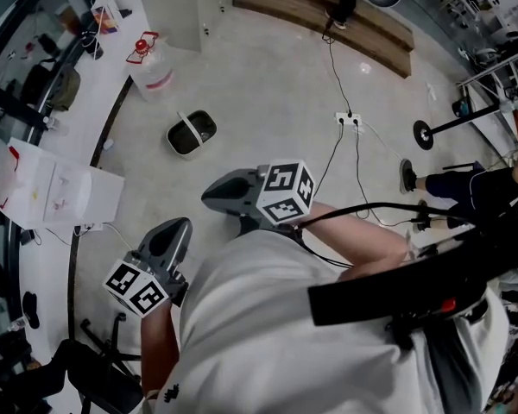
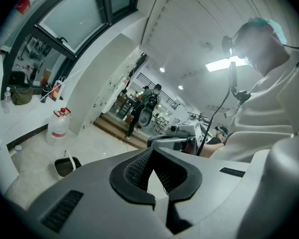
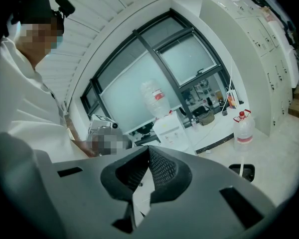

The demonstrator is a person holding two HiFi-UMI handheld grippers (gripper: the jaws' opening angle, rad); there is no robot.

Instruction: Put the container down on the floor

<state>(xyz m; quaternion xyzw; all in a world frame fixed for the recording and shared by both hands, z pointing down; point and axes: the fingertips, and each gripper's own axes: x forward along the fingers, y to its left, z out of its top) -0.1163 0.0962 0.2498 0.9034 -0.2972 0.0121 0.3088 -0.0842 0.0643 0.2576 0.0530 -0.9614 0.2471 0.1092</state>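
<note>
**Tongs both closed and empty; container on floor**

- Left tongs (image 1: 181, 224): jaws pressed together with nothing between them. They are held close in front of the person's body.
- Jug (image 1: 153, 65): clear, with a red cap. It stands beyond the container, near the wall.
- Container (image 1: 191, 134): dark and open-topped, with a pale handle lying across its mouth. It sits upright on the floor (image 1: 268, 84), well apart from both tongs.
- Right tongs (image 1: 205, 198): jaws likewise together on nothing, held close to the body.
- Power strip (image 1: 349, 121): on the floor further right, with cables trailing from it.

Step in hand: the put-down looks complete, as the container is released and resting.

Next move: probably none, beyond keeping the tongs clear. A fresh grasp would call for opening one pair and reaching far down to the rim or handle.
</note>
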